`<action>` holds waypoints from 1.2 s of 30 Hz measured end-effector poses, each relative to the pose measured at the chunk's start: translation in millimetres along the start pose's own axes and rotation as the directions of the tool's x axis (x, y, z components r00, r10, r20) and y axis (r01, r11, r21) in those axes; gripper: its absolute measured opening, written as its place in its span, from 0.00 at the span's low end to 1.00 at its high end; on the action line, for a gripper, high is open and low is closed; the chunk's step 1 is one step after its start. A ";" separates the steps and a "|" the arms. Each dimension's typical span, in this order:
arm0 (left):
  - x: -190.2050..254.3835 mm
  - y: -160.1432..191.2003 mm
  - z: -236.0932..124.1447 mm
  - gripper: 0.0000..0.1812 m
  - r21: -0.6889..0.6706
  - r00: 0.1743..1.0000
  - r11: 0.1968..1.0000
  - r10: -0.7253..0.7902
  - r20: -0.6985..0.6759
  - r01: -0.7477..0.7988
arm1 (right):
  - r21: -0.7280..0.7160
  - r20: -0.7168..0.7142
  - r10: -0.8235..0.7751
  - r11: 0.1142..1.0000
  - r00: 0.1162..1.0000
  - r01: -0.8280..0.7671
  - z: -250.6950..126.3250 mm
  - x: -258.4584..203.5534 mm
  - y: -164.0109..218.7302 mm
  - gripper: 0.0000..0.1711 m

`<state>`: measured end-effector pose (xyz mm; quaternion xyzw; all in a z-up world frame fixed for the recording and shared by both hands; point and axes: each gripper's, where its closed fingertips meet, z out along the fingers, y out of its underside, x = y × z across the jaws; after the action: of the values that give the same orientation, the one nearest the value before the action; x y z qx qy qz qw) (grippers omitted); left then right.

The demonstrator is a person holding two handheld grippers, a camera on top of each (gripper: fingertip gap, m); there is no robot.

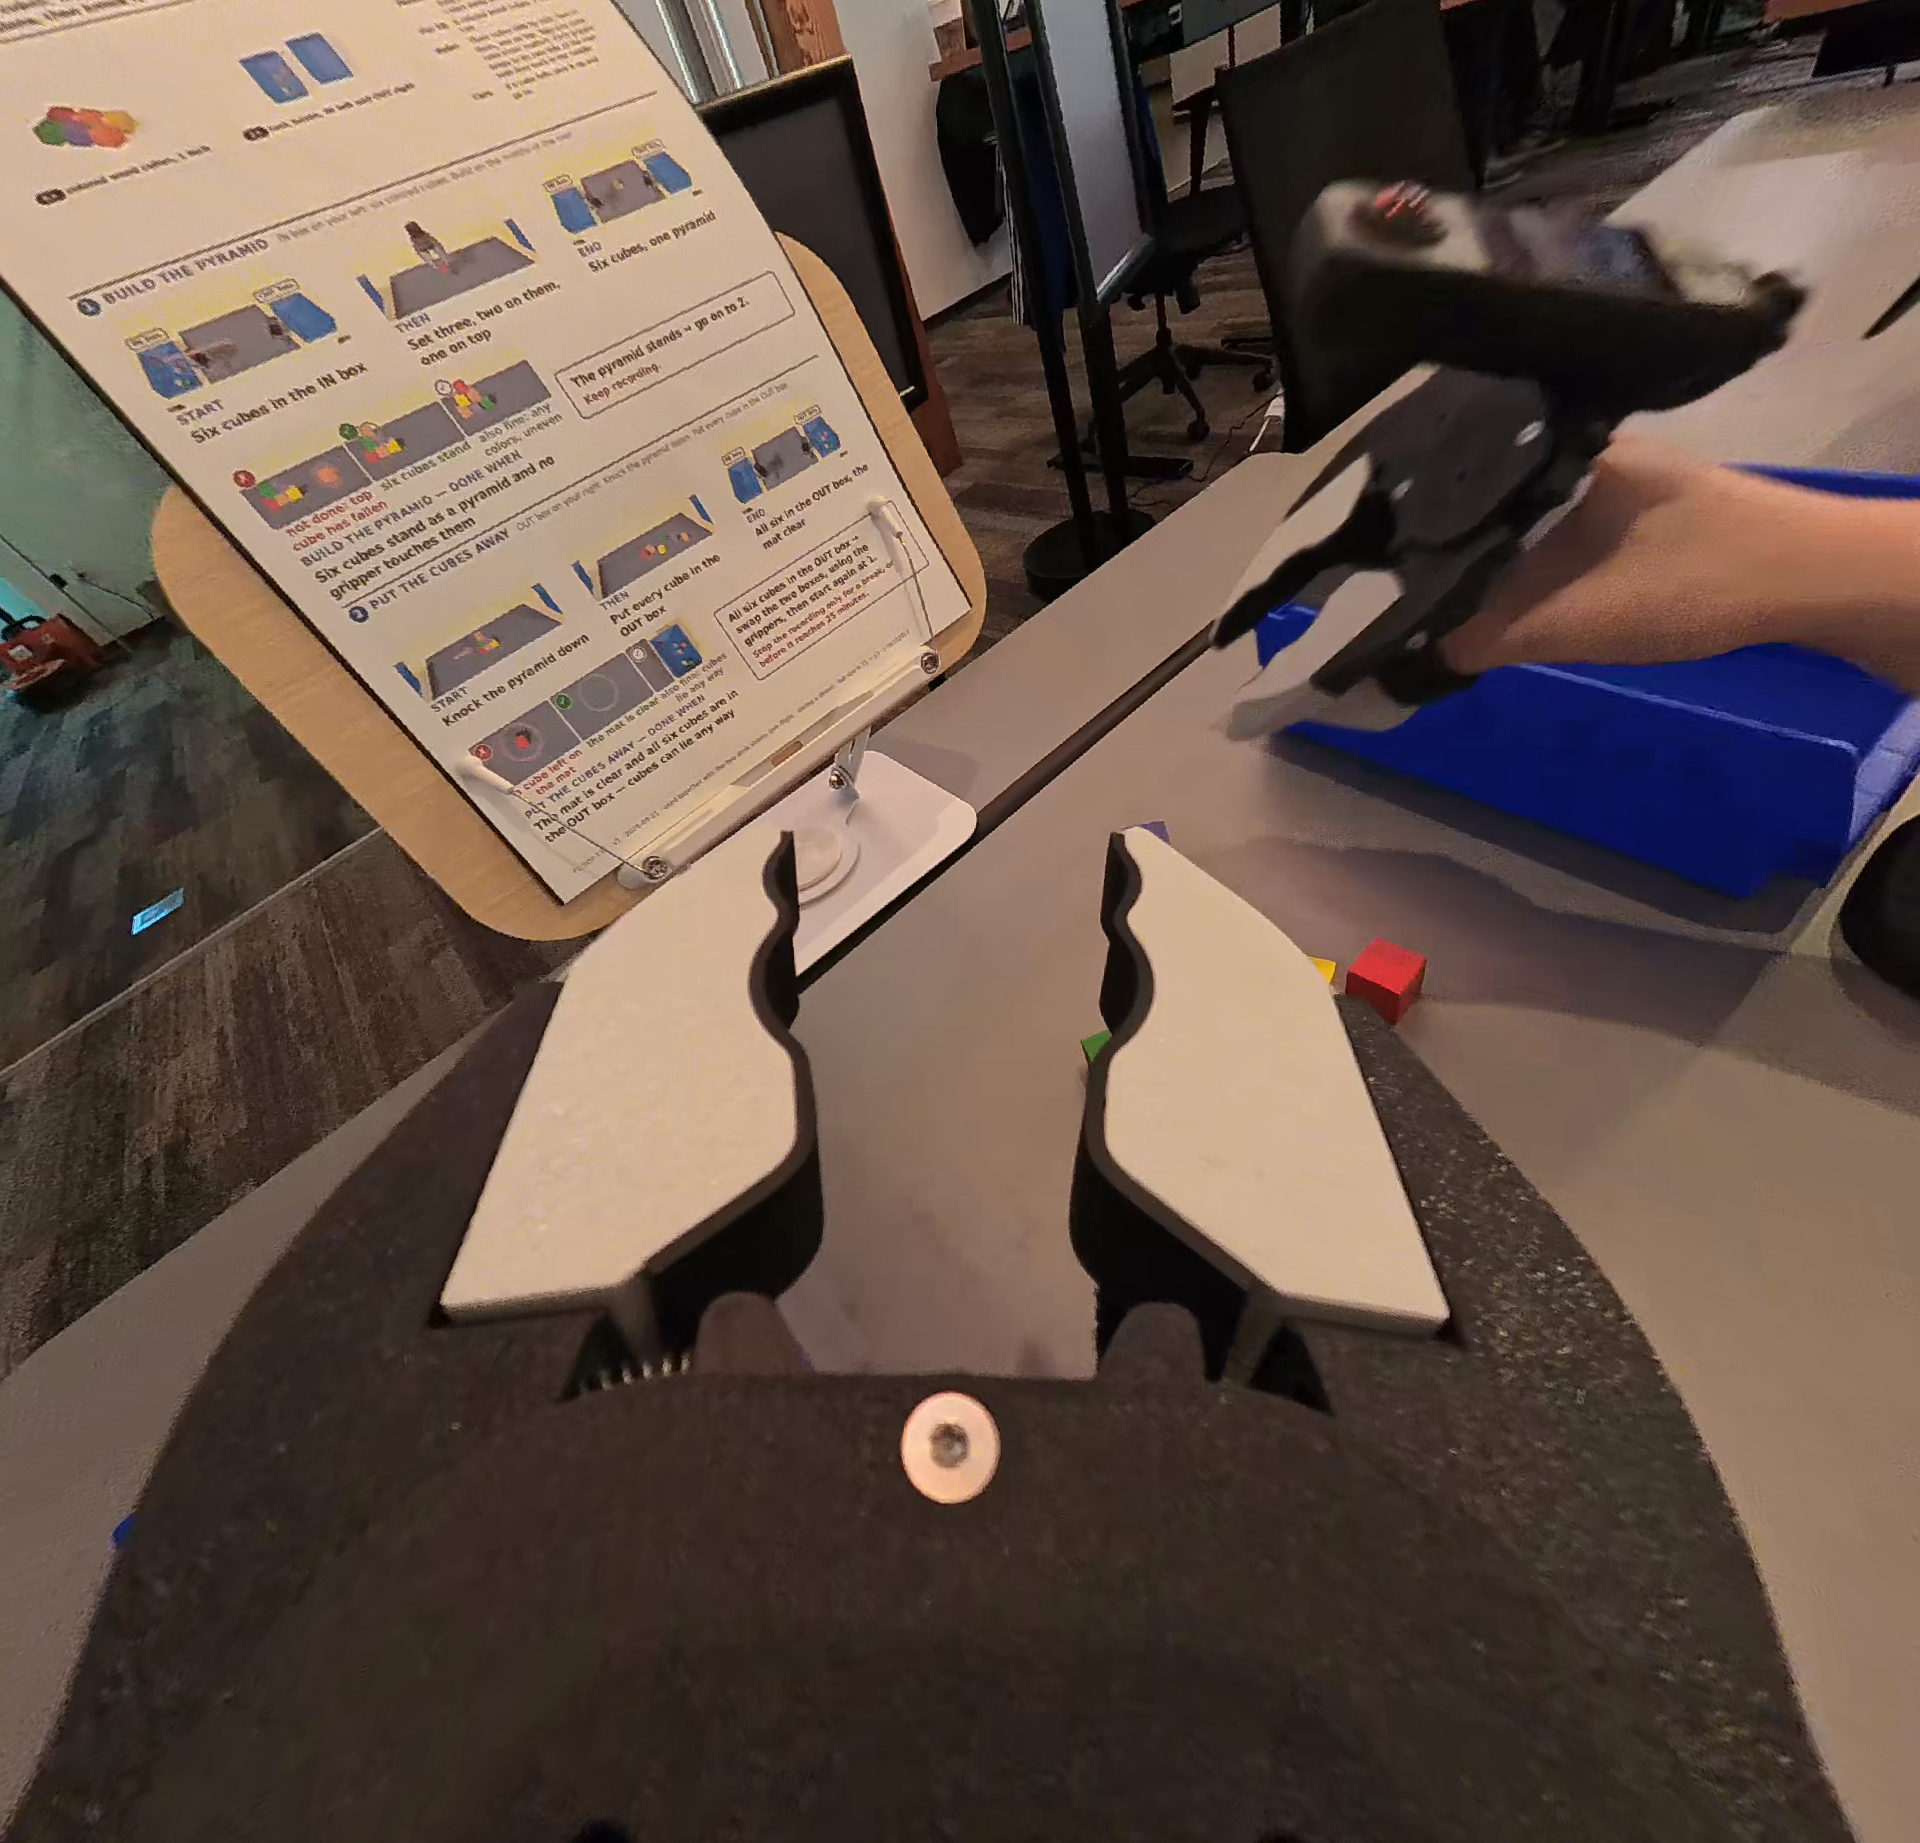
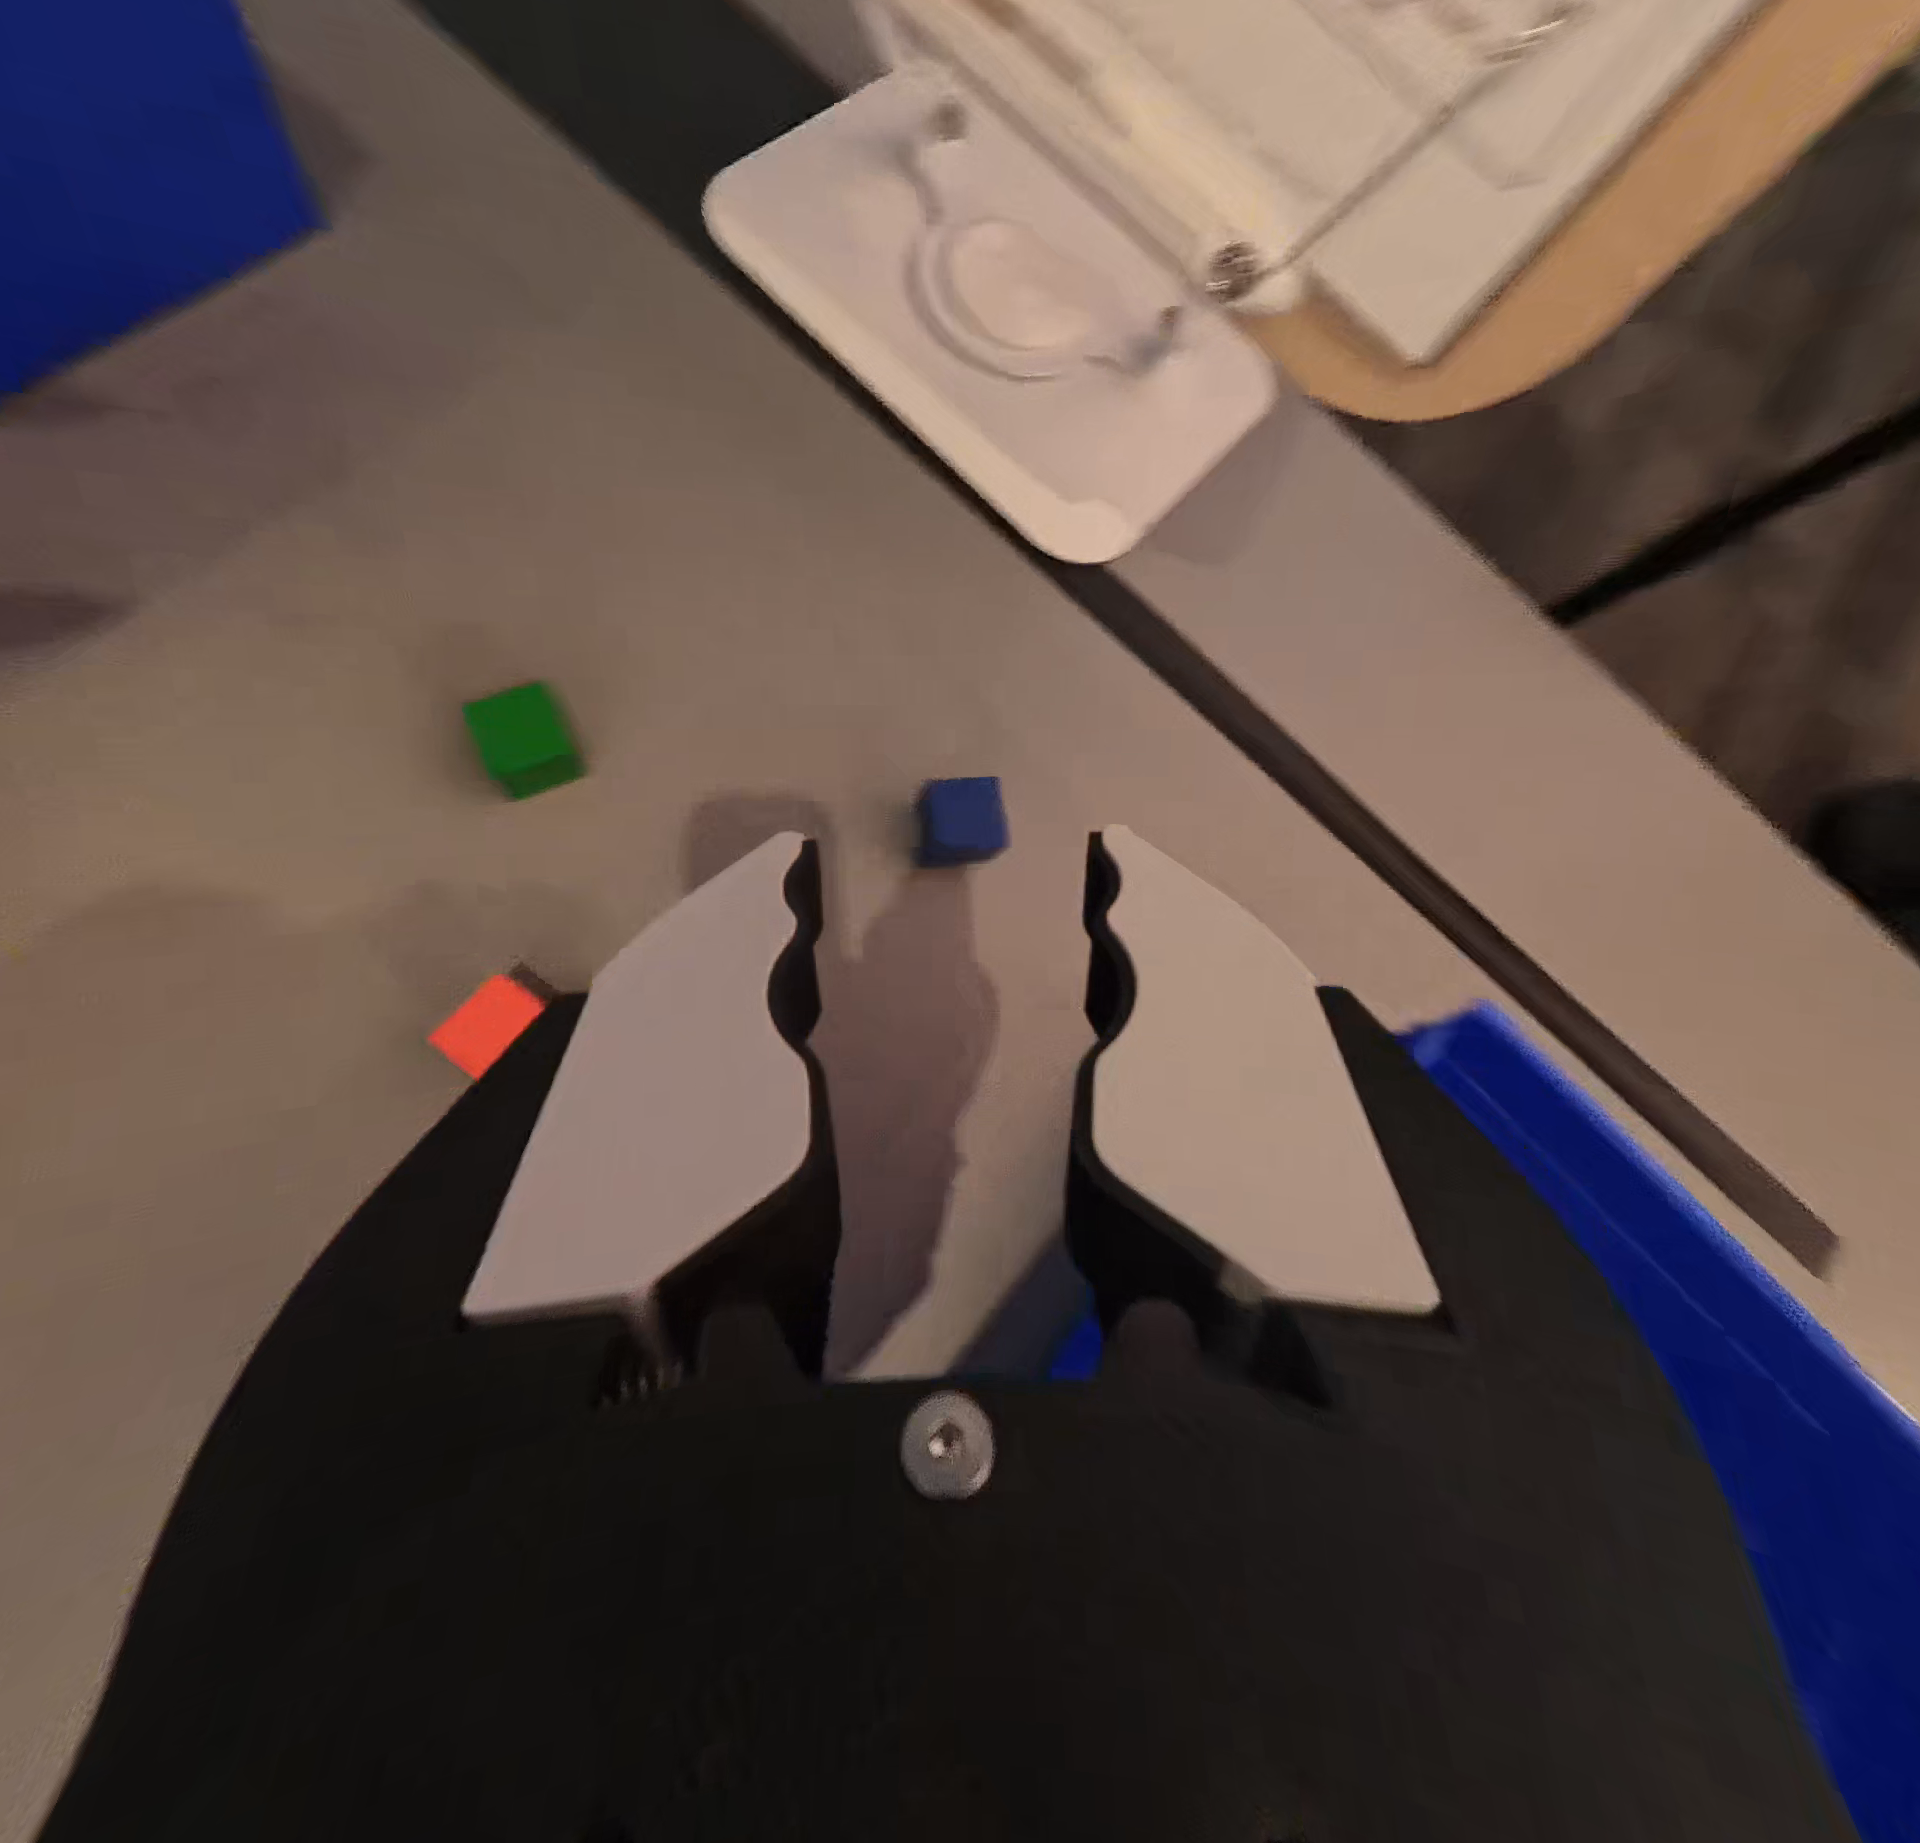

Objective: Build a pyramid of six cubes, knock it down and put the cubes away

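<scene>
The right tool [image 2: 951, 837] hangs released and empty, the small blue wooden cube [image 2: 961, 820] at its twelve o'clock on the grey table [image 2: 312, 567]. The left tool [image 1: 951, 843] is likewise released. Motion blur suggests haste; a fast descent could knock the cube away.

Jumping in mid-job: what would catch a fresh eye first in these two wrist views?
The loose small wooden cubes scattered on the grey table: a green cube, a blue cube just ahead of the open, empty right gripper, and a red cube beside its left finger. In the left view, the large instruction poster fills the upper left, with a blue plastic bin at right.
</scene>
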<state>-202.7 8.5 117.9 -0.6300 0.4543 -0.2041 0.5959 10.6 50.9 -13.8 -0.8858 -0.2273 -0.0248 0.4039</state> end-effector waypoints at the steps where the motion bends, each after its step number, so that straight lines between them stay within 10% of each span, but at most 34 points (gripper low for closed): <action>1: -0.9 0.3 -1.1 0.31 -0.001 1.000 1.000 -0.004 -0.003 0.004 | -0.025 0.046 0.003 1.000 0.999 -0.002 16.1 -6.4 1.2 0.29; 10: 2.9 4.6 -1.6 0.31 -0.028 0.999 1.000 0.010 -0.039 -0.011 | -0.396 0.167 -0.047 0.912 0.985 0.110 112.7 1.5 66.6 0.30; 23: 4.9 10.6 4.0 0.31 -0.054 0.999 0.998 0.019 -0.051 -0.022 | -0.404 0.191 -0.063 0.904 0.980 0.137 125.1 -2.6 69.4 0.17; 28: 3.6 12.2 5.2 0.31 -0.060 0.999 0.998 0.014 -0.044 -0.017 | -0.261 0.163 -0.108 0.954 0.981 0.148 83.0 -4.7 33.9 0.17; 36: 10.6 20.7 15.7 0.31 -0.105 0.998 0.993 0.040 -0.048 -0.044 | 0.047 0.026 0.070 0.996 0.997 -0.071 -83.1 63.9 -13.6 0.18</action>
<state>-191.7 11.3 92.2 -0.6462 0.4912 -0.1816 0.5552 73.7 22.7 66.2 -0.8835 -0.2012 0.0058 0.4230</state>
